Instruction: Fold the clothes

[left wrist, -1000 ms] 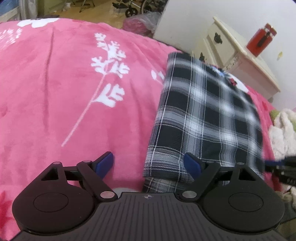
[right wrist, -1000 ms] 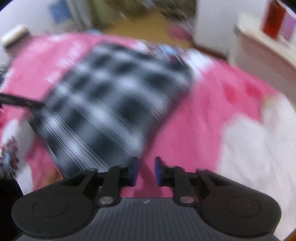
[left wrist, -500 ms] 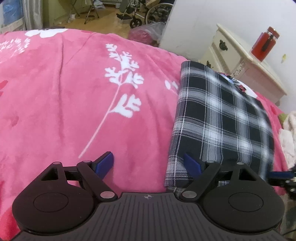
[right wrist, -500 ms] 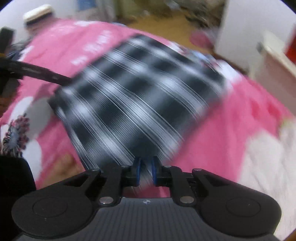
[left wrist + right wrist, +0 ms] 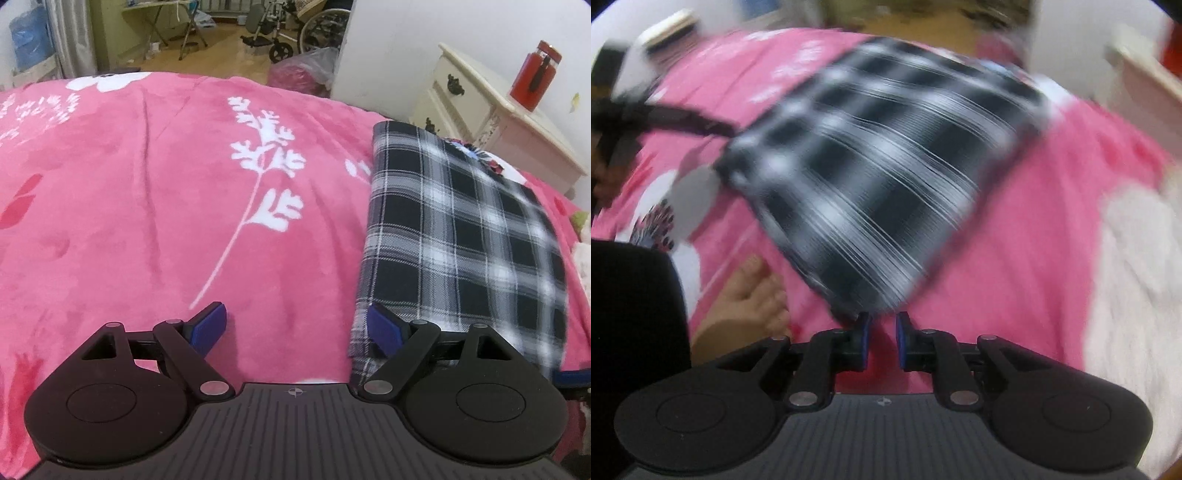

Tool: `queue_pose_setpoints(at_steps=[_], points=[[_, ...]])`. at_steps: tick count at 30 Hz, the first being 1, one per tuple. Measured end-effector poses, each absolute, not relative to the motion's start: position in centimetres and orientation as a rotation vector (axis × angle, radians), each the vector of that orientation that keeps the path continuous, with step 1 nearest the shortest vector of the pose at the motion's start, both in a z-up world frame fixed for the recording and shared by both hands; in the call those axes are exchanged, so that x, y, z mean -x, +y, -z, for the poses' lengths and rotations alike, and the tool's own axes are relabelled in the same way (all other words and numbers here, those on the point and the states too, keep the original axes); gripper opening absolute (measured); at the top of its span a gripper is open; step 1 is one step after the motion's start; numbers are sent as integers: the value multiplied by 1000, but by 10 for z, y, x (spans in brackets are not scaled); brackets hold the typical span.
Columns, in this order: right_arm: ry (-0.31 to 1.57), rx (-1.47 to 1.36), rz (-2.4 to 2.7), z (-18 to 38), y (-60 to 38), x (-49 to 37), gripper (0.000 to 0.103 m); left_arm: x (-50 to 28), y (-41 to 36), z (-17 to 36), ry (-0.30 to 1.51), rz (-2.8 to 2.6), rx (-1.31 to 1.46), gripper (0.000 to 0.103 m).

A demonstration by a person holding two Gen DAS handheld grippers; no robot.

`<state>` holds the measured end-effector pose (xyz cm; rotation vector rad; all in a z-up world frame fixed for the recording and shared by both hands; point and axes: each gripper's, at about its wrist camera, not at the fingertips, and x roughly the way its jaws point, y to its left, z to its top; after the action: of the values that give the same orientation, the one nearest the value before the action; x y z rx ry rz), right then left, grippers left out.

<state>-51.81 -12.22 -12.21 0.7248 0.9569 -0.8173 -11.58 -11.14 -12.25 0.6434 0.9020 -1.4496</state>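
Though the right-wrist view is smeared by motion, the cloth point(image 5: 879, 177) reads as a neat plaid rectangle, lying flat on the pink blanket point(image 5: 147, 206); in the left-wrist view it sits on the blanket's right side, its long edge running near to far. It looks already folded into a slim panel; whether another fold is due or this is the finished shape, the pictures do not settle.

If a further fold is wanted, my judgement is that the near corners should be pinched through all layers so the stack does not slide apart, then carried level toward the far end.

The left gripper point(image 5: 297, 328) hovers low over bare blanket, fingers spread wide, its right finger just at the cloth's near left corner, holding nothing. The right gripper point(image 5: 882, 341) points along the cloth from its near end, fingers a narrow gap apart, nothing visible between them.
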Motion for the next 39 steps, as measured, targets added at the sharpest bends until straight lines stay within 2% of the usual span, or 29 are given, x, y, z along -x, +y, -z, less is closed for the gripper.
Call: queue_pose_setpoints(at_steps=[2,4,6,8,11,14,17,19,23,26,33,39], points=[[835,-878,849,121,-123,538,17,114,-112,123,916,1438,-633,84],[707,-1027,876,120,-124,558,30,114,-113,122,926,1432,-625,84],[533,-1219,885,128,-126,578,38,116,-112,121,925,1440,-623,84],[393,-1392,875,142,-129,590,41,118,-111,120,924,1448,-621,84],[326,-1541,858,162,-137,593,43,120,-109,120,918,1457,-626,84],[316,-1569,823,170,-139,587,43,121,-109,121,914,1461,-627,84],[289,-1595,788,174,-141,583,34,122,-111,122,913,1461,-627,84],[282,-1586,779,171,-141,582,11,123,-111,122,909,1462,-629,84],[364,-1363,772,135,-133,576,8,123,-111,122,903,1463,-632,84],[549,-1097,824,114,-126,560,5,122,-111,124,914,1455,-633,84],[716,-930,977,118,-117,558,3,119,-108,123,914,1454,-635,84],[661,-833,919,93,-111,557,4,116,-111,126,942,1436,-622,84]])
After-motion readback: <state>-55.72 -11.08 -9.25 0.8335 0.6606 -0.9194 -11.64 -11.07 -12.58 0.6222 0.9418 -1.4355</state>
